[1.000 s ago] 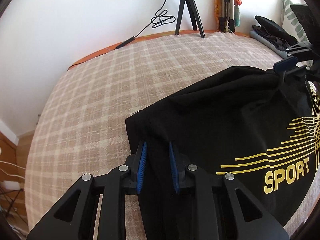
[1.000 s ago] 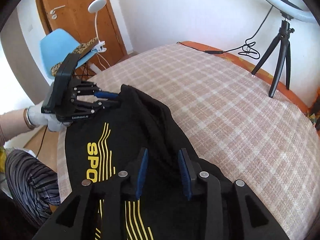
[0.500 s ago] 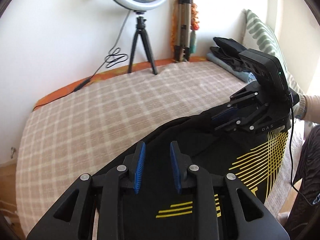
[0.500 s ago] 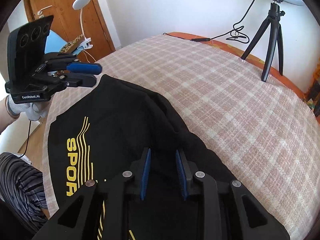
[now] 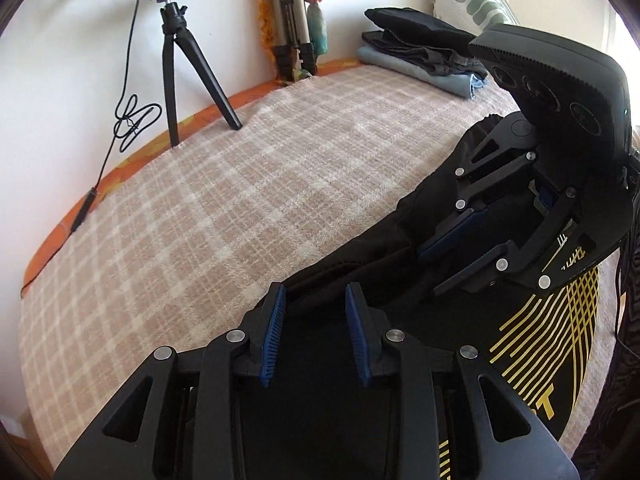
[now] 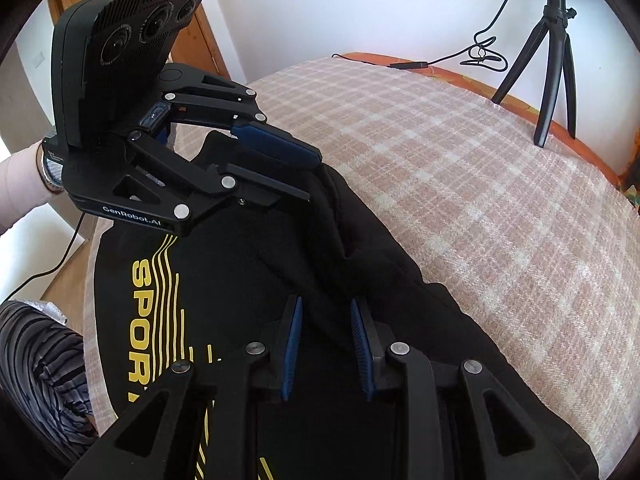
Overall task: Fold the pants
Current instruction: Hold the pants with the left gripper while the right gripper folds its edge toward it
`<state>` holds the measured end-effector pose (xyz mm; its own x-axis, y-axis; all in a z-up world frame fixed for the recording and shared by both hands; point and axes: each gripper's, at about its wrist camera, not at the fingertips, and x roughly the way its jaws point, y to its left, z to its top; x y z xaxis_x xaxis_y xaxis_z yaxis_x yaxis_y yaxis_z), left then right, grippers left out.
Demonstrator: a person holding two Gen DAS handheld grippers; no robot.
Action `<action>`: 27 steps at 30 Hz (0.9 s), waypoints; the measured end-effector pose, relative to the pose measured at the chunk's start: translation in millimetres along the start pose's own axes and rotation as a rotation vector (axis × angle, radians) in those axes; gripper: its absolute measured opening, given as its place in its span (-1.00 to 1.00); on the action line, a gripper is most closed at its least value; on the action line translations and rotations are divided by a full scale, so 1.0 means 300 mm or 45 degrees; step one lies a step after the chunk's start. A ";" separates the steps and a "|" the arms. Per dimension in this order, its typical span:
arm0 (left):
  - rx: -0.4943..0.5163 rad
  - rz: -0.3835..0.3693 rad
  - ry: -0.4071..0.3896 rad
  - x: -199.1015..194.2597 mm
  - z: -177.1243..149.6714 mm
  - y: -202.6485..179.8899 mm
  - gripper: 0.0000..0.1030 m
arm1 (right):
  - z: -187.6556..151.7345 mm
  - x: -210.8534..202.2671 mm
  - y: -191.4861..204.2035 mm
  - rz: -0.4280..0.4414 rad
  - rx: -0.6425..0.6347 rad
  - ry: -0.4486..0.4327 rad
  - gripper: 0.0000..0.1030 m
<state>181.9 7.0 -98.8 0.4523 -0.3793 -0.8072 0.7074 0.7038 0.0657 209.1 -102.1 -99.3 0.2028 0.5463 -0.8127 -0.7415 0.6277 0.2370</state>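
1. Pants (image 6: 248, 280), black with yellow print, lie along the lower part of both views on your checked bed (image 6: 460, 168).
2. Your right gripper (image 6: 326, 344) sits low, fingers slightly parted over a cloth ridge; whether it pinches is unclear.
3. Your left gripper (image 5: 314, 332) hovers at the pants' edge, fingers parted, nothing pinched.
4. Tripod (image 5: 176, 60) stands at upper left.

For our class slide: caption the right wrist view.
Two tools, left and right, over black sport pants on a checked bedspread.

Facing wrist views, shared pants (image 5: 328, 360)
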 end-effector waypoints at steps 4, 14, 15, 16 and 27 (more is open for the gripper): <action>0.036 0.006 0.061 0.034 -0.018 -0.001 -0.43 | 0.000 -0.004 -0.012 0.020 0.020 -0.007 -0.51; 0.063 -0.037 0.049 0.038 -0.061 -0.048 -0.89 | 0.078 -0.146 -0.132 -0.014 0.092 -0.164 -0.15; 0.061 -0.037 0.046 0.037 -0.060 -0.048 -0.89 | 0.091 -0.141 -0.150 0.009 0.096 -0.152 -0.04; 0.060 -0.039 0.045 0.036 -0.059 -0.048 -0.89 | 0.101 -0.131 -0.158 0.022 0.091 -0.137 -0.03; 0.051 0.077 0.024 -0.014 -0.070 -0.028 -0.82 | 0.100 0.022 -0.119 0.085 0.007 0.014 -0.61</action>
<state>162.5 15.4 -108.3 0.4848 -0.3252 -0.8119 0.7002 0.7005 0.1376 256.2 -104.4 -97.2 0.1461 0.5808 -0.8008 -0.7496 0.5933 0.2935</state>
